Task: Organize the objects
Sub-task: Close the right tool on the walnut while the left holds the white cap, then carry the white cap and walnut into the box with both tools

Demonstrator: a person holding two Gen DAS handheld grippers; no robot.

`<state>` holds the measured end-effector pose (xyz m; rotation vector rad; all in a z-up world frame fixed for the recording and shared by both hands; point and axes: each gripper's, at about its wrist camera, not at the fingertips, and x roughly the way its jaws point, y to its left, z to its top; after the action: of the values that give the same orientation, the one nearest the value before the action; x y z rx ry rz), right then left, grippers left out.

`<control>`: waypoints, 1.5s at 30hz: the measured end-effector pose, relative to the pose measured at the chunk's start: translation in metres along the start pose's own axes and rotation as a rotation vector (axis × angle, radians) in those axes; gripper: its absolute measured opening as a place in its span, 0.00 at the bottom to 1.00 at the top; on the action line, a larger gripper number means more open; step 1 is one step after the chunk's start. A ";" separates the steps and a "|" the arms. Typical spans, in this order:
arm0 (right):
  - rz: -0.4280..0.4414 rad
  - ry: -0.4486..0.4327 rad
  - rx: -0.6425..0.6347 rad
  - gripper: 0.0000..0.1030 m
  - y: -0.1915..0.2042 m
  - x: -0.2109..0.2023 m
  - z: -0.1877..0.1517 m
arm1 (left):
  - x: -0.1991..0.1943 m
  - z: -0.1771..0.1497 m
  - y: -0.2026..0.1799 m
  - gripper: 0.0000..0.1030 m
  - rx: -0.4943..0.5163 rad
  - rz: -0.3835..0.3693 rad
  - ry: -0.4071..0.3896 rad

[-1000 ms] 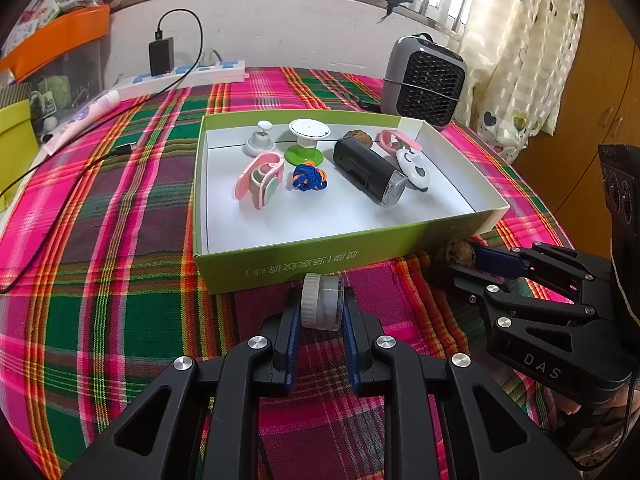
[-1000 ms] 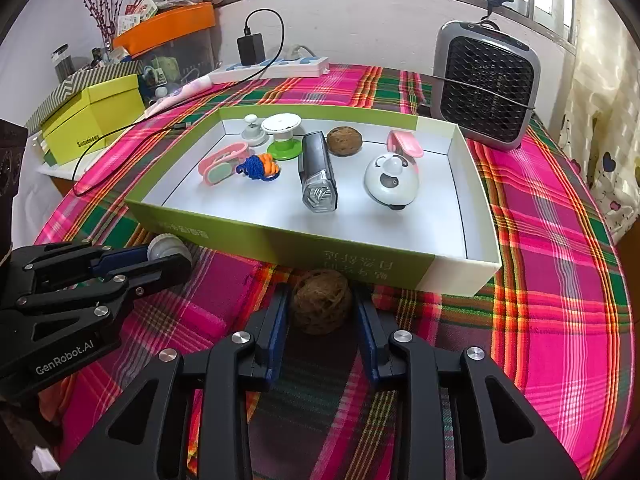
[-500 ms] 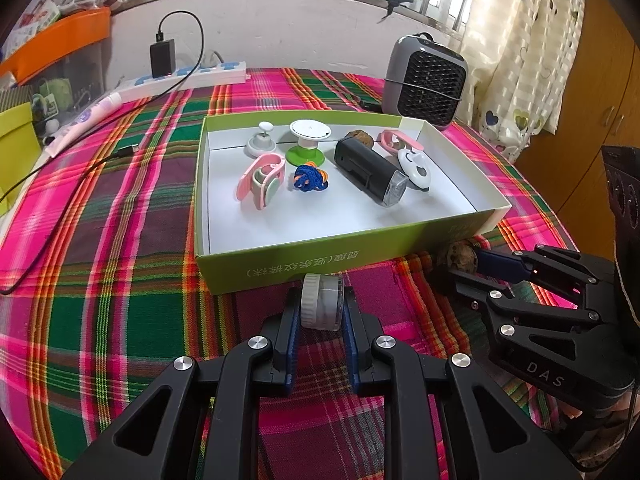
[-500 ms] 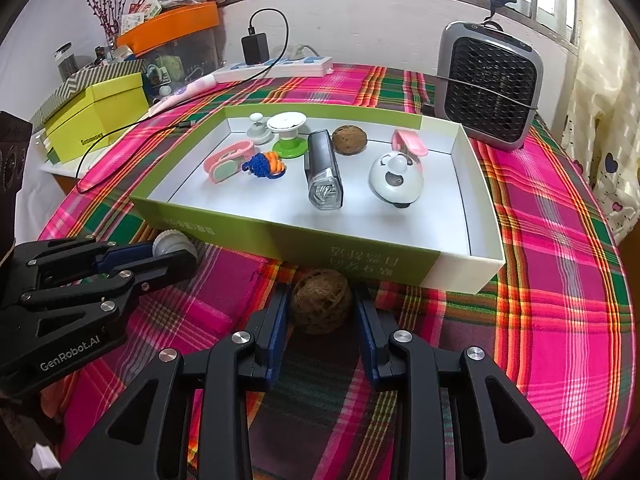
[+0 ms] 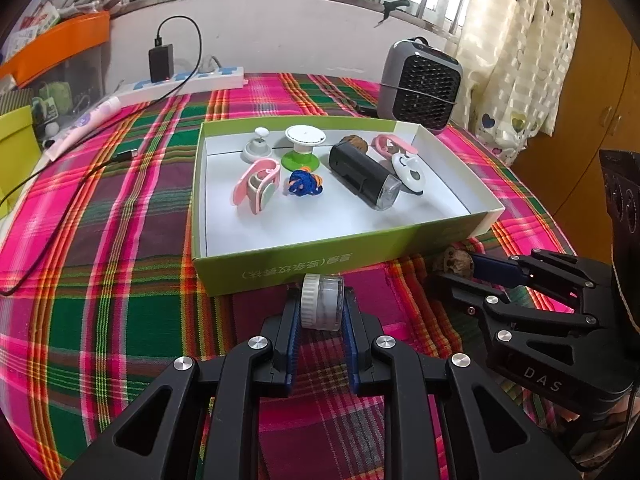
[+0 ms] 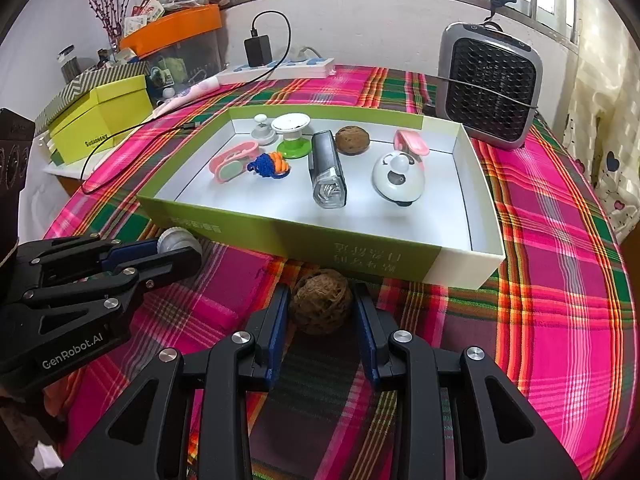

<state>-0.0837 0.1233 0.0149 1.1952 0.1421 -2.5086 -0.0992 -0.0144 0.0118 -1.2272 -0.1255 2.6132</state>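
Box (image 5: 320,256) is where the loose things belong: the green-walled, white-lined tray sits mid-tablecloth with its near wall just ahead of both tools. Toward its left wall lie a pink clip (image 5: 256,184) and a blue knot of cord (image 5: 304,182); a black torch (image 5: 364,178) lies in the middle, and a white panda toy (image 6: 398,176) sits toward the right wall.

Outside the near wall, toward its left end, the left gripper (image 5: 322,312) is pinching a small white-capped jar (image 5: 322,302) by cap and base, lying on its side. A smooth round jar held across flat pads could roll or squirt out, most likely if it clips the cardboard rim on the way over.

Farther right along the same wall, the right gripper (image 6: 322,316) has its pads against the sides of a rough brown walnut (image 6: 320,304), seemingly pinching it. Its lumpy shell gives few contact spots, so it may twist loose. Released carelessly, it would probably roll into the torch or toy. Both tools heading for the tray together risk knocking each other or shoving the light tray across the cloth.
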 end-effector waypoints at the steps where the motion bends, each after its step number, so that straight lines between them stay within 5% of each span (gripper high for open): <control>1: 0.000 -0.002 0.000 0.32 0.000 -0.001 0.000 | -0.001 0.000 -0.001 0.17 0.002 -0.001 -0.002; 45: -0.031 -0.085 -0.016 0.32 -0.021 -0.013 0.044 | -0.006 0.049 -0.011 0.17 0.039 -0.007 -0.069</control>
<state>-0.1163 0.1361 0.0516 1.0866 0.1599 -2.5748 -0.1312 -0.0035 0.0495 -1.1220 -0.0903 2.6400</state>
